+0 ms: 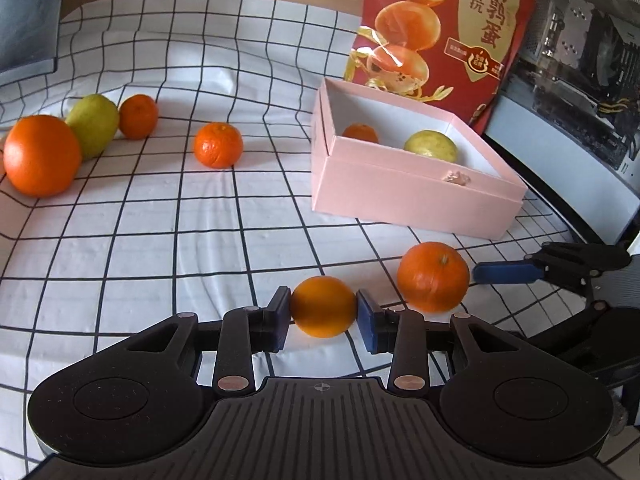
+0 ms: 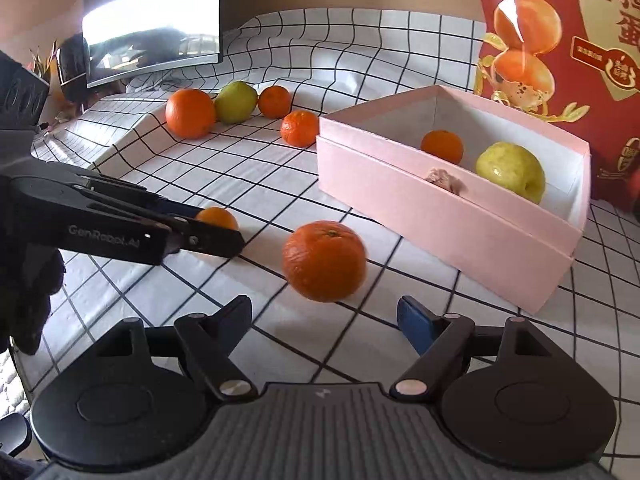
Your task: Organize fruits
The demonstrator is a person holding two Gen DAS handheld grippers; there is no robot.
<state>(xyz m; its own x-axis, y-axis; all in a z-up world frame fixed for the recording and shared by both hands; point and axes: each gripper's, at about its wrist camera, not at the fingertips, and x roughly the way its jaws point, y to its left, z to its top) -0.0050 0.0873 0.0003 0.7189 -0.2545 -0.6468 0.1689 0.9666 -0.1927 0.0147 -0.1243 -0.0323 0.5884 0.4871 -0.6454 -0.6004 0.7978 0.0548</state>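
The left gripper (image 1: 323, 307), black with one blue pad, is clenched on a small smooth orange fruit (image 1: 323, 306), its two pads pressing the fruit's sides just above the white cloth with a black grid (image 1: 160, 248); in the right wrist view the same gripper (image 2: 224, 232) reaches in from the left with the small fruit (image 2: 218, 218) showing beyond its tip; the right gripper (image 2: 324, 320) is released, its jaws standing wide with nothing gripped, and a larger, dimpled round orange (image 2: 324, 261) lies on the cloth just ahead of the gap between them, touching neither pad; from the left wrist view that orange (image 1: 433, 276) sits just beside the held fruit, with the right gripper's blue finger (image 1: 506, 273) close to its far side; behind them stands an open shallow pink cardboard box (image 2: 440, 216) with a white inside, holding a small orange mandarin (image 2: 442, 146) and a yellow-green round fruit (image 2: 510, 172), the two apart from each other; farther back on the cloth a big smooth orange (image 2: 190, 113), a yellow-green pear-like fruit (image 2: 236, 102) and a small mandarin (image 2: 274, 101) lie in a close row, with another ridged mandarin (image 2: 300, 128) on its own nearer the box; a red printed bag showing halved eggs (image 2: 560, 32) stands behind the box, and a dark screen (image 2: 152, 20) rises at the far left.
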